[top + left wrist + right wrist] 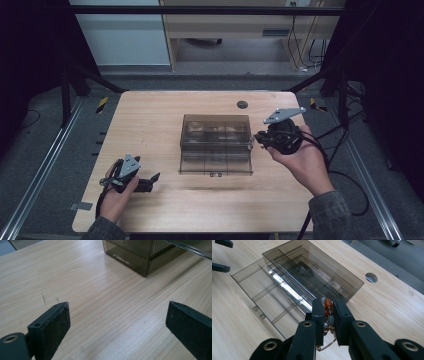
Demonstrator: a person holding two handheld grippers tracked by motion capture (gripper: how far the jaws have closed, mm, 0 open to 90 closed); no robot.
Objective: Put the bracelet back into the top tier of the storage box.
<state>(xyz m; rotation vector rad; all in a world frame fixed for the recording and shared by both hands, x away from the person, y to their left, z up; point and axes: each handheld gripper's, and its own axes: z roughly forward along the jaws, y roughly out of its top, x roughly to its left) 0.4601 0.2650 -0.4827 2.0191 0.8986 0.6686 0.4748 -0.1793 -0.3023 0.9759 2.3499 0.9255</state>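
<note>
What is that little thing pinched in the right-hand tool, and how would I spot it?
Start at the smoky transparent drawer box in the middle of the wooden table. Just to its right a hand holds the right gripper, jaws closed on a beaded bracelet. Its orange-brown and pale grey beads on a thin gold-coloured chain are the only colourful thing among black tools and tinted plastic.

2 hand-held tools: left tool (152,178) and right tool (259,138), black bodies, flat matte jaws, brass-ringed pivot holes, grey 3-cornered top plates, black trailing cables. Grey-green sleeves (330,212) on both forearms.
</note>
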